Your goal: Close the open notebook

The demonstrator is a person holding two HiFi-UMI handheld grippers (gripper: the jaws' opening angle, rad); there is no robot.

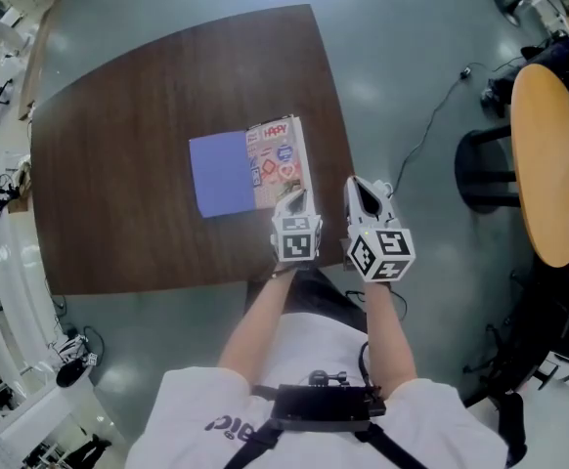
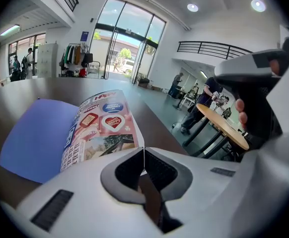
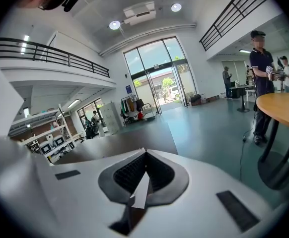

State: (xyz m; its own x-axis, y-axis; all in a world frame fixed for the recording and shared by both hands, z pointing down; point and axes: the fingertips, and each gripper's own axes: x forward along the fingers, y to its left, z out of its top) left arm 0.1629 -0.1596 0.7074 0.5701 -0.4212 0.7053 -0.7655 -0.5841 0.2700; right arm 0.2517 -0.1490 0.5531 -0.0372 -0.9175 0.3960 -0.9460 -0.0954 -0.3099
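Item: notebook (image 1: 250, 169), open and flat on a dark wood table (image 1: 148, 96), lying nearer the table's front edge than its far side. Left half: plain blue page (image 1: 221, 174). Right half: printed page (image 1: 280, 162) with coloured stickers and red lettering at its far end; in the left gripper view this page (image 2: 102, 128) rises a little along its right edge. Left gripper (image 1: 292, 201): jaws pressed together, nothing between them, tips (image 2: 143, 150) at the near right corner of the printed page; whether they touch the paper cannot be told. Right gripper (image 1: 363, 189): jaws likewise together and empty (image 3: 145, 152), held just right of the left gripper, over the table's near right edge and clear of the notebook, pointing across the bare table (image 3: 124, 148) toward glass doors (image 3: 154, 88). Surroundings: grey-green floor (image 1: 392, 57) with a black cable (image 1: 431, 125); a light round table (image 1: 548, 164) well to the right on a dark base; a person (image 3: 261, 83) standing beside that round table (image 3: 283, 108).
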